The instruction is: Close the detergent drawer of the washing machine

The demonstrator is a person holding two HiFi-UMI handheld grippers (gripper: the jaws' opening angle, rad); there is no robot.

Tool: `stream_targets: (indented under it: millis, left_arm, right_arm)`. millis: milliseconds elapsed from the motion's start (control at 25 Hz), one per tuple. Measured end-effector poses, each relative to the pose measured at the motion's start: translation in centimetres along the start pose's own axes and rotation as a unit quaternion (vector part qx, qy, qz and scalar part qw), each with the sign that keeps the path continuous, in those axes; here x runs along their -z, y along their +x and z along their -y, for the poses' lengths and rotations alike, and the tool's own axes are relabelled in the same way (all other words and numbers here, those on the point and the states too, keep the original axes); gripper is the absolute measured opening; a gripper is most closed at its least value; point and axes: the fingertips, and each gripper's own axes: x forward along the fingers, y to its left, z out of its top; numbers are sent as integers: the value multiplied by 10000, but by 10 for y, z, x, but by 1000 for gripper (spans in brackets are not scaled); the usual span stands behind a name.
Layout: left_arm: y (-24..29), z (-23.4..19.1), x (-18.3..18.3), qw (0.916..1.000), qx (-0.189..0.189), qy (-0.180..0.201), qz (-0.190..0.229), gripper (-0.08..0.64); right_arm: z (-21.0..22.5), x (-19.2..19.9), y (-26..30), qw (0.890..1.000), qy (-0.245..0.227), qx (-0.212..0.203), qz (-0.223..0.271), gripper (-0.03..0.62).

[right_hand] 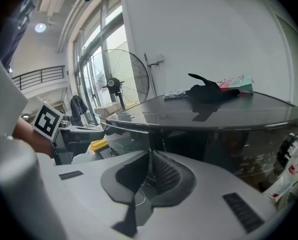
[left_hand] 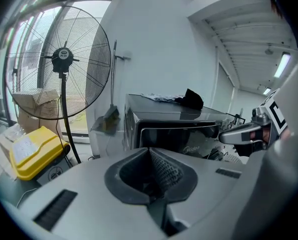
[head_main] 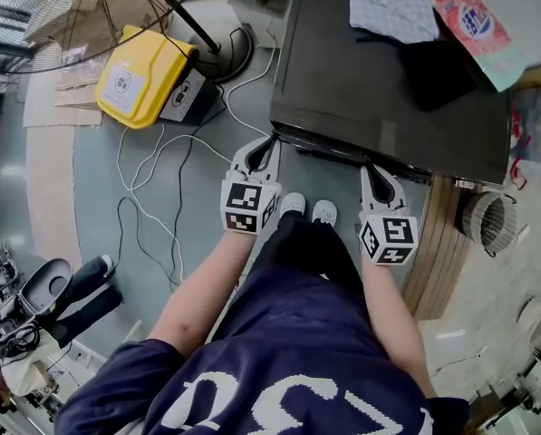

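The dark washer point(head_main: 388, 89) stands before the person. Its drawer point(left_hand: 161, 136) sits in the top front, just ahead of the left gripper point(head_main: 268, 143). The right gripper point(head_main: 372, 168) is beside it. Both claws are pressed together, empty.

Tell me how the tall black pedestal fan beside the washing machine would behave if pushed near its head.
The tall black pedestal fan probably sways or tips: its wide wire head sits high on one thin pole. Its round base looks broad, so a low push would likely just slide it. The thin wires of the head may flex under pressure.
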Motion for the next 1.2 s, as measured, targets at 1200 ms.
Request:
stream_targets:
  millis: [1200]
  left_arm:
    - [3,0,-3,9999,-20,-125,34,20]
  right_arm:
    - [-10,-10,7,9997,121,-155,132,15]
